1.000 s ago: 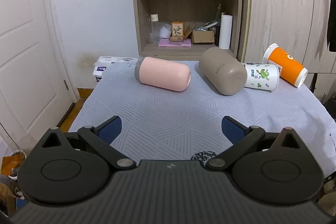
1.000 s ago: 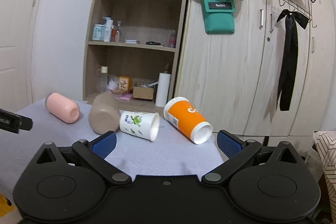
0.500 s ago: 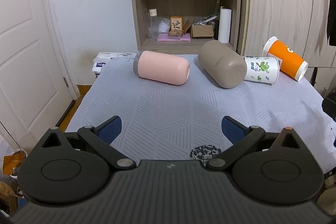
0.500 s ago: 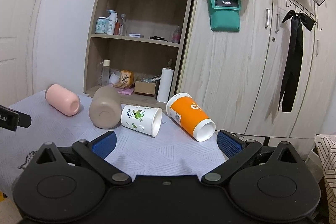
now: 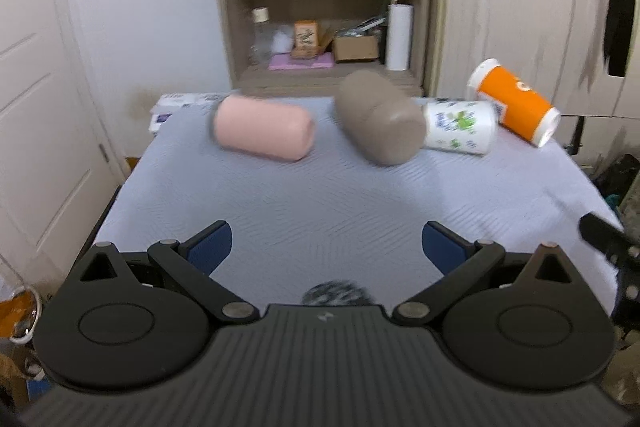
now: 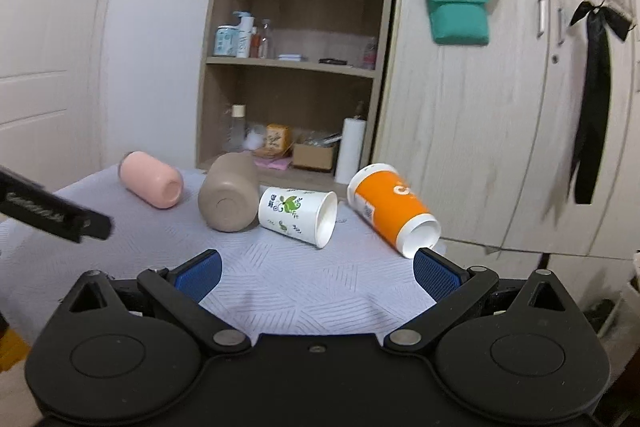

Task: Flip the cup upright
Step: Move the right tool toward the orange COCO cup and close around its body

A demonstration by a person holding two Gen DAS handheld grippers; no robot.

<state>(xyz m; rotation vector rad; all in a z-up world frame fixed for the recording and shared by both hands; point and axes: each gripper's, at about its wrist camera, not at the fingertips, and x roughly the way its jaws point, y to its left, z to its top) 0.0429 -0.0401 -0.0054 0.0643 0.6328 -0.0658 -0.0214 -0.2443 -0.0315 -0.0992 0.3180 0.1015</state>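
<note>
Four cups lie on their sides along the far part of the pale grey quilted table cover, and none is upright. Taking the round-ended taupe tumbler as the marker: off to its left, apart from it, lies the smooth pink tumbler, its closed end turned toward the near right. Just to the taupe tumbler's right, close enough that a gap cannot be told, rests the white paper cup with a green leaf print, its open mouth facing right. Further right again, near the cover's far corner, the orange paper cup with white ends tilts with its open rim toward the camera. Both tools hang back over the near edge, well short of every cup. The left gripper has its blue pads spread wide with nothing between them; the right gripper is likewise splayed wide and empty-handed. Behind the taupe tumbler stands the wooden open shelf unit.
</note>
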